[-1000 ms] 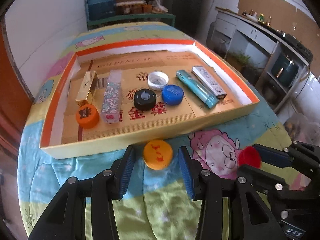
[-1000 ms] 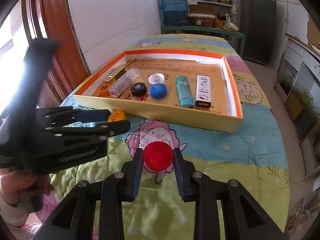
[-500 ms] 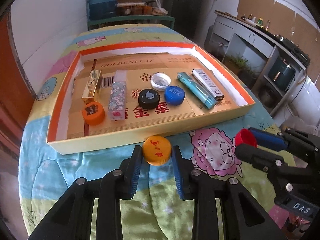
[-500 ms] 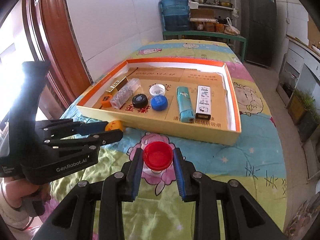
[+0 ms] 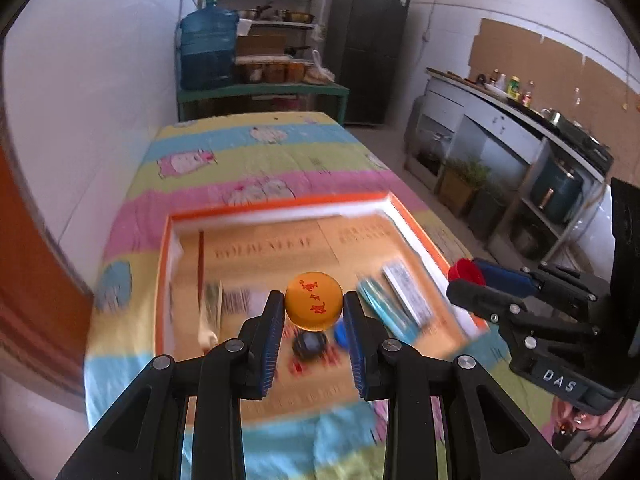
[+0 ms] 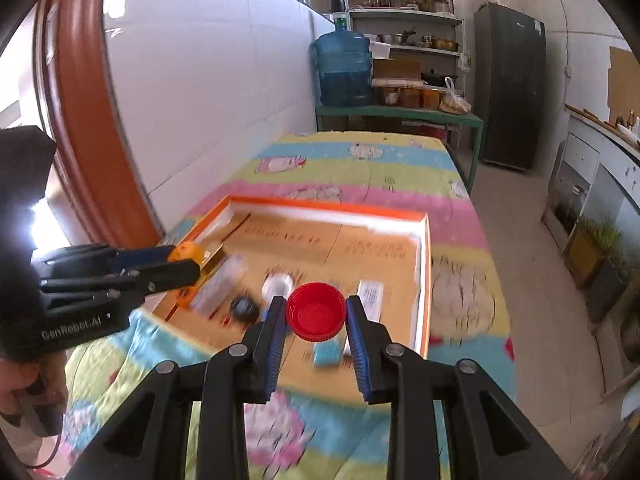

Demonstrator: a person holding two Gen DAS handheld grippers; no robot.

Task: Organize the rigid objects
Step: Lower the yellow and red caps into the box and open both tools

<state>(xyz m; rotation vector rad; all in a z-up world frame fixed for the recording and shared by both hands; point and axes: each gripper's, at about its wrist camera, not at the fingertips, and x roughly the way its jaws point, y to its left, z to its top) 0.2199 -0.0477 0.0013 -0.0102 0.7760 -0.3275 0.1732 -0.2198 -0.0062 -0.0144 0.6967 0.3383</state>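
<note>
"DAS" on right hand-held gripper (image 5: 466, 280) body; "GenRobot.AI" on left hand-held gripper (image 6: 182, 258) body; tray print blurred, unreadable.

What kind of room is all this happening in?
Most likely a home kitchen or pantry: a tall dark fridge, shelves of pots and jars, a big blue water jug, and a counter with bottles along the wall.

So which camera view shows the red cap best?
The right wrist view: the red cap sits centred and sharp, its hollow side facing the camera, pinched in the right gripper. The left wrist view shows only a small edge-on part of it.
</note>
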